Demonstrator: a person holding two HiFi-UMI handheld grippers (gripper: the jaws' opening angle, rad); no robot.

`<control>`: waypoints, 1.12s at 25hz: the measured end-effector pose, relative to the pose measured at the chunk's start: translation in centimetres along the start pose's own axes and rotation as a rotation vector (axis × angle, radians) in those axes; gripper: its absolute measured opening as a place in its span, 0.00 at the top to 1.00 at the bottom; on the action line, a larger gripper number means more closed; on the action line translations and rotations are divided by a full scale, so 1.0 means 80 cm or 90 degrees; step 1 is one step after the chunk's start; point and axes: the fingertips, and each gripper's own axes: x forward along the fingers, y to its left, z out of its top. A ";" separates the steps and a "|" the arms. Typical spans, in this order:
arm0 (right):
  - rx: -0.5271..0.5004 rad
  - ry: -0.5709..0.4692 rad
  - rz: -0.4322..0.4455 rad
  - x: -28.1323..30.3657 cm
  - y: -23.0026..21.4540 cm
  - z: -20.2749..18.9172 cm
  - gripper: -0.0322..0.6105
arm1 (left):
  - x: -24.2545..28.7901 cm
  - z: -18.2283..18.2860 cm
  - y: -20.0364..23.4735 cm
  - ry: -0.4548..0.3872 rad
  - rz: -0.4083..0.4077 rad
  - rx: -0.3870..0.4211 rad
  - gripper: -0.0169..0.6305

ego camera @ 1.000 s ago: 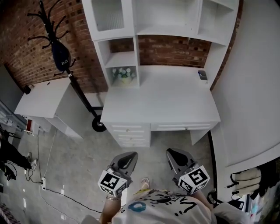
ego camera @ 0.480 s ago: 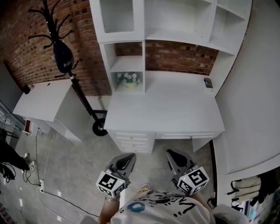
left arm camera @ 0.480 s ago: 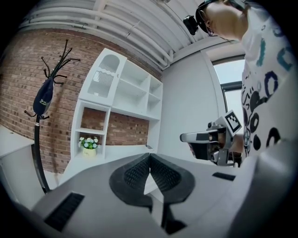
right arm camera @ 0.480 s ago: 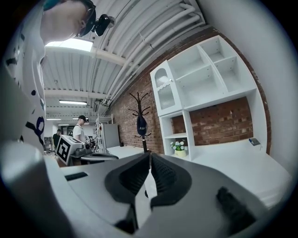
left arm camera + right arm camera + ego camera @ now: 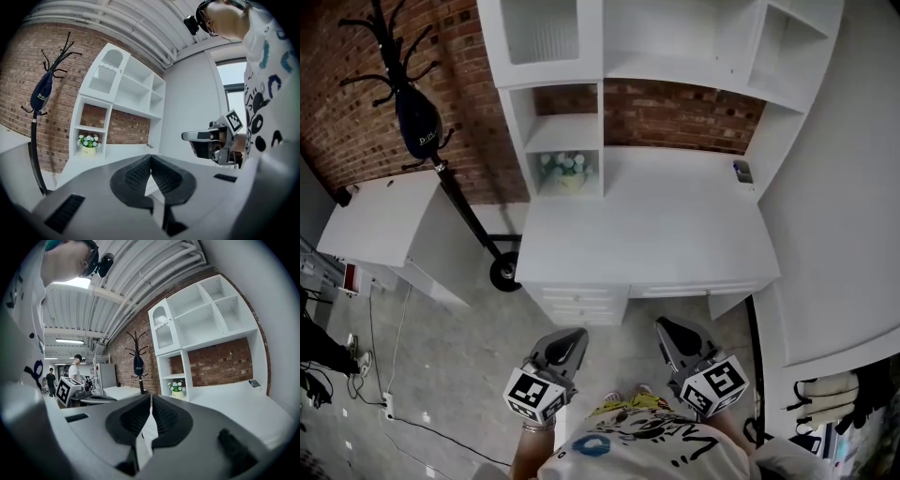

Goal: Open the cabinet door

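Both grippers (image 5: 572,346) (image 5: 671,333) closed, empty.

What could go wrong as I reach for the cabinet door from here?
1. The left gripper and right gripper are both shut and empty. Unless one opens first, they may just bump the cabinet door.
2. The door sits high, and the desk stands in between. That makes a long stretch, so the grip may be weak.
3. The flower pot sits in a nook below the door. A low reach could knock it.
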 end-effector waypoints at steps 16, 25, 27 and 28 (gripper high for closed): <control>0.016 -0.007 0.026 0.077 -0.101 0.022 0.90 | 0.101 0.032 0.056 -0.003 0.030 0.021 0.95; 0.021 -0.008 0.070 0.122 -0.151 0.040 0.90 | 0.164 0.056 0.080 -0.010 0.051 0.024 0.95; 0.021 -0.002 0.076 0.130 -0.160 0.044 0.90 | 0.174 0.058 0.086 -0.006 0.058 0.021 0.95; 0.021 0.002 0.079 0.133 -0.166 0.045 0.90 | 0.180 0.059 0.088 -0.005 0.062 0.019 0.95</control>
